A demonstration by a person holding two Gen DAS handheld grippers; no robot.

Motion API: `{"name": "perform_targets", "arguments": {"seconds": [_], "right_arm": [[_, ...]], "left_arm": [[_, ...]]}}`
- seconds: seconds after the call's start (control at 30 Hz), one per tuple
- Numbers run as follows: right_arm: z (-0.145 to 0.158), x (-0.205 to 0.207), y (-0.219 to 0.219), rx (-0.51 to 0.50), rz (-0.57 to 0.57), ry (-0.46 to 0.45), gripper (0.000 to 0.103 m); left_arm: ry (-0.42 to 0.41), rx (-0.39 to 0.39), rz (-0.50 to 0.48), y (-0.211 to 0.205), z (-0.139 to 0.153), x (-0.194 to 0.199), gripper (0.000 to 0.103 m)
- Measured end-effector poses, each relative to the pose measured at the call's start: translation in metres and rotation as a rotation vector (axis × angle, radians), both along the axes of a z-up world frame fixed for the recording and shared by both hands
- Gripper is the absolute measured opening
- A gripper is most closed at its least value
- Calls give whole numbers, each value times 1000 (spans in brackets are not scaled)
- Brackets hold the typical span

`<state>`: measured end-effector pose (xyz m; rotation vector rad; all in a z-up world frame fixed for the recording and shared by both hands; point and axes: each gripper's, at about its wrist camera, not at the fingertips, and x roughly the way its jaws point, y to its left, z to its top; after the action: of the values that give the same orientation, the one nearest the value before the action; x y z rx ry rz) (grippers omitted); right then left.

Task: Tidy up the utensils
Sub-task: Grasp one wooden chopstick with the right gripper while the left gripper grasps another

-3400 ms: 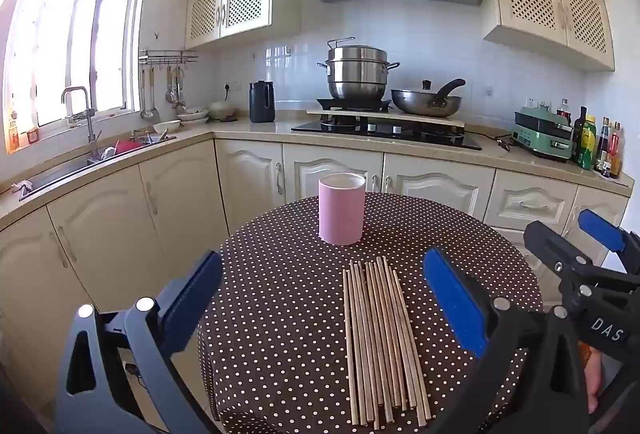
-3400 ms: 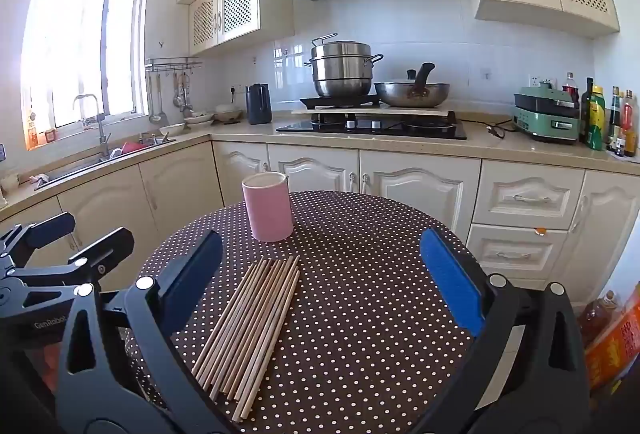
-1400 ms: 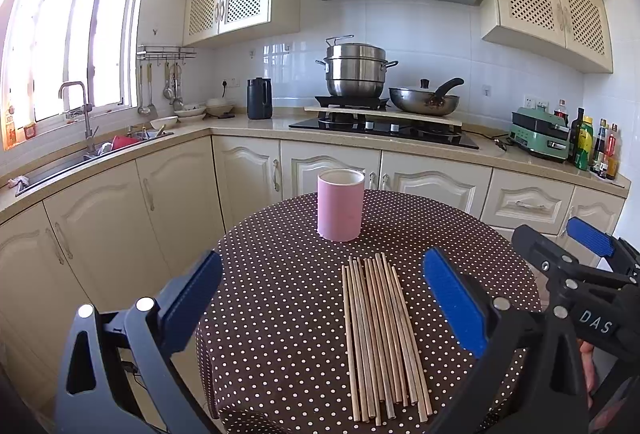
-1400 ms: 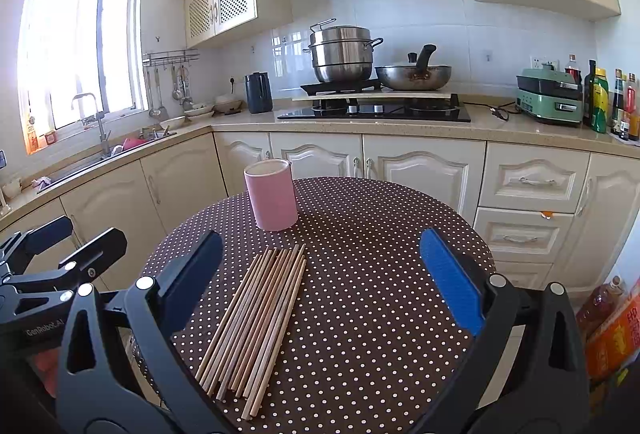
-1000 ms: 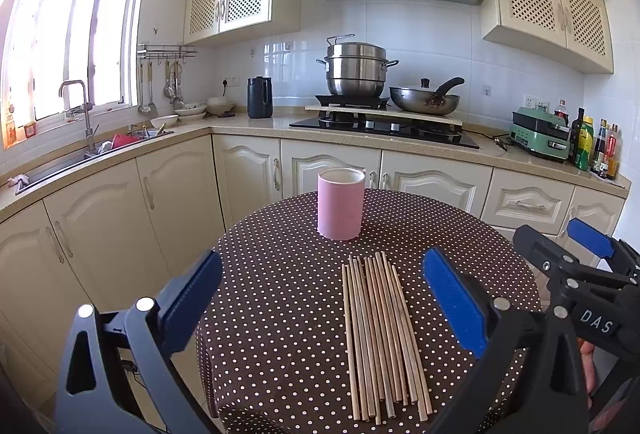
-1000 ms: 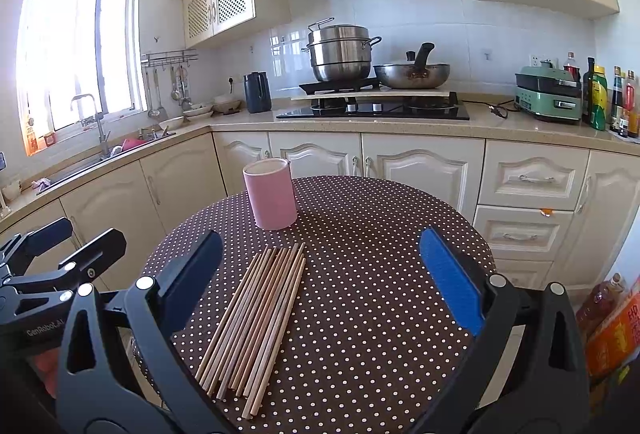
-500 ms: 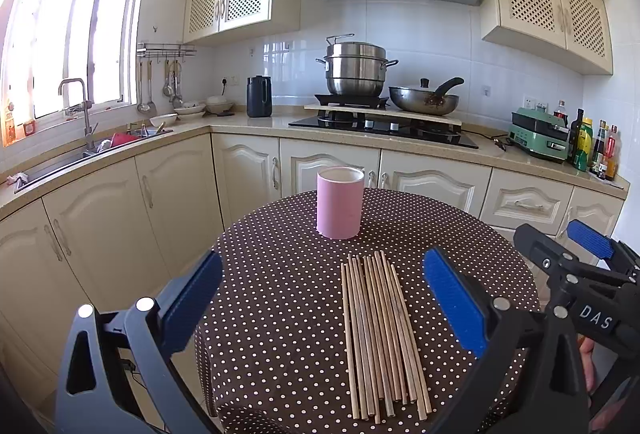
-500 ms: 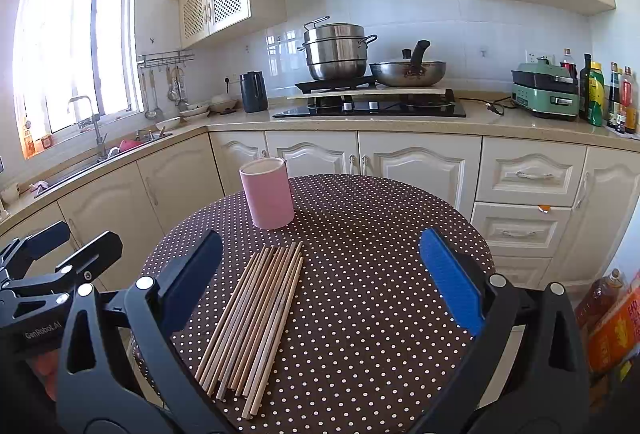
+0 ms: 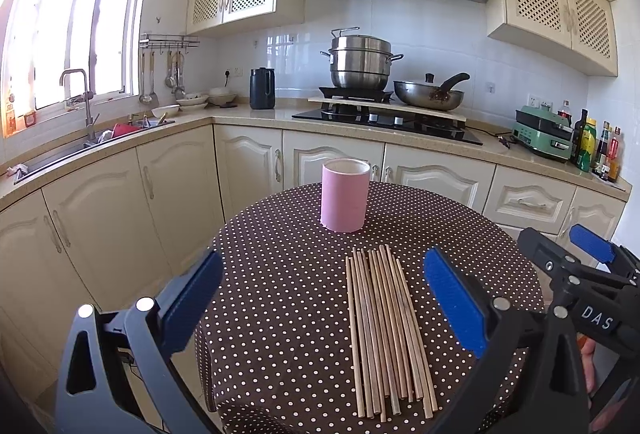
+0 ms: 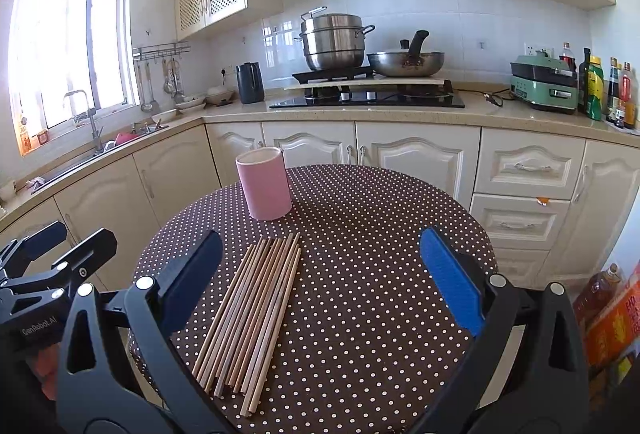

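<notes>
From the left wrist view we see our left gripper (image 9: 320, 308) at lower centre, jaws spread wide and holding nothing. Above it, mid-frame, the pink cup (image 9: 344, 195) stands upright on the round dotted table (image 9: 280, 274); the chopsticks (image 9: 384, 330) lie side by side just below the cup. At lower right our right gripper (image 10: 320, 290) is likewise spread apart, empty.

Both grippers are black plastic frames with silver screws and blue finger pads (image 9: 452, 300). White lettering marks them: "DAS" on one, "GenRobot.AI" on the other.
</notes>
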<state>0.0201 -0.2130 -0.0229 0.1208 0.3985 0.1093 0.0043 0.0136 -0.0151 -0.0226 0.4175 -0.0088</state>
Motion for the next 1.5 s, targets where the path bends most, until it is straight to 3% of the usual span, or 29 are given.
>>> {"name": "perform_targets", "arguments": {"seconds": [0.27, 0.5, 0.9, 1.13, 1.5], "right_arm": [[-22, 24, 2, 22, -5, 113, 97], [-57, 56, 5, 12, -7, 265, 97], [-101, 98, 19, -56, -12, 433, 97], [-119, 118, 28, -85, 1, 501, 97], [-120, 142, 44, -172, -17, 532, 97]], "left_arm": [[86, -26, 5, 8, -20, 23, 99], [180, -18, 12, 12, -47, 48, 99], [343, -10, 20, 20, -92, 95, 99], [396, -11, 15, 23, -106, 109, 99], [418, -21, 4, 21, -112, 121, 99]]}}
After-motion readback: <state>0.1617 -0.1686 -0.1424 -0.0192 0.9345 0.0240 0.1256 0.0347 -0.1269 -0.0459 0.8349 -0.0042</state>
